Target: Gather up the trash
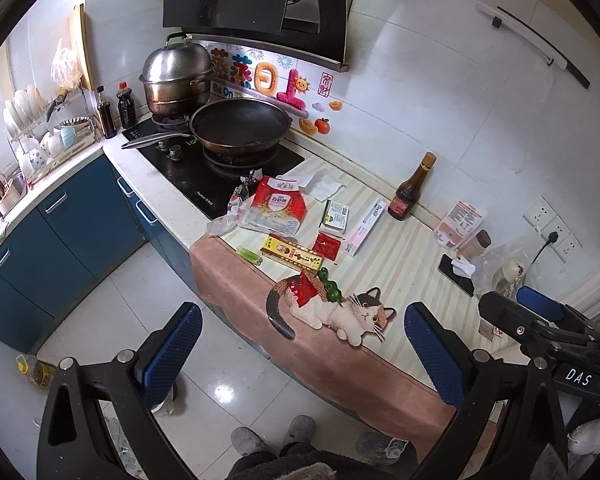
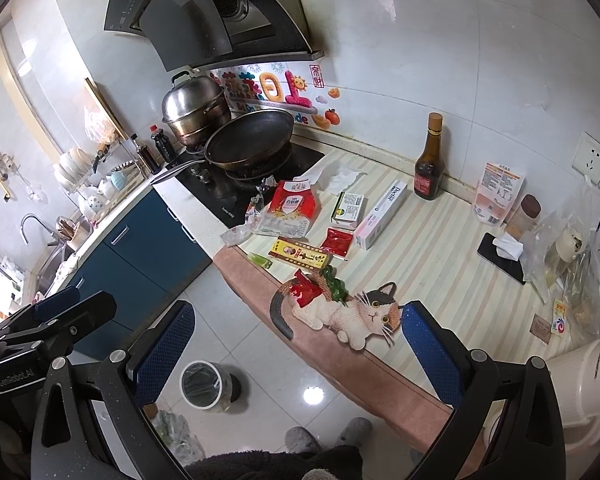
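Nothing is picked up yet, so the task looks to be at its opening step: choosing the first piece of trash. The left hand-held gripper [image 1: 302, 354] and the right hand-held gripper [image 2: 298, 350] both hang in front of the surface [image 2: 440, 248] with fingers wide apart and nothing between them.

The trash lies spread on the striped mat covering the surface. Nearest the front edge are a crumpled red wrapper [image 2: 305, 291] and a green wrapper [image 2: 335, 285] touching it, both on the printed cat. Behind them lie a yellow box [image 2: 300, 255], a small red sachet [image 2: 336, 242], a pink-and-white box [image 2: 381, 216], a red-and-white bag [image 2: 291, 210] and a crumpled tissue [image 2: 338, 176].

A lined bin [image 2: 202, 385] stands on the floor below the front edge, just beside the right gripper's left finger.

The next move probably calls for lowering one gripper over the red wrapper, closing on its raised crumple, then carrying it down to the bin.
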`<state>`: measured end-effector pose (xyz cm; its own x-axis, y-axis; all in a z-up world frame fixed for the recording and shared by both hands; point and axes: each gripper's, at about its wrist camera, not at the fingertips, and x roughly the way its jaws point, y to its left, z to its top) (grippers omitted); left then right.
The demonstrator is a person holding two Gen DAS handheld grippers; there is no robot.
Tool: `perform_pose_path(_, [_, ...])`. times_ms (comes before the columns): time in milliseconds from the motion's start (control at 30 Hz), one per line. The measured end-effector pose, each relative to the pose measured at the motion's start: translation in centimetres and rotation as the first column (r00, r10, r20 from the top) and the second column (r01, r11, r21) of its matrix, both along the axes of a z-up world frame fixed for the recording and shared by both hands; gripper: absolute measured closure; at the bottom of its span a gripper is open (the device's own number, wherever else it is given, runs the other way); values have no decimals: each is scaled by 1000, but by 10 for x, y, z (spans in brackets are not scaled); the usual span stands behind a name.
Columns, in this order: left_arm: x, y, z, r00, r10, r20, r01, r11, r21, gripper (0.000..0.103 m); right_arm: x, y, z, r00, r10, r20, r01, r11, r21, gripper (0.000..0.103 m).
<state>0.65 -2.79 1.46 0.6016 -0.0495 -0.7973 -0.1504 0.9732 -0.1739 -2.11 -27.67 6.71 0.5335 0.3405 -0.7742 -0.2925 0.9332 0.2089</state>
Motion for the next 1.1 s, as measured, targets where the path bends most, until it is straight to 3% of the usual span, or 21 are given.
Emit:
perform_pose_path(567, [-5,2,0,1000,-10,0,10,1000,-4,0,-1,-1,0,1000,-9,-3,9,1000,7,0])
perform_pose_path(700, [-4,5,-3,1000,-10,-1,10,1000,25,0,-7,3,0,999,-38,-9,38,999,8,0])
perform_pose_path(867, [9,19,-21,997,76,32,-80,980,183,0,-7,9,-10,994,-111,-11,111,994,-9,0])
perform_pose_path(1100, [65,57,-78,983,163,-83,-142,967,212,0,41,-1,-56,966,-248,-69,248,969,-8,0])
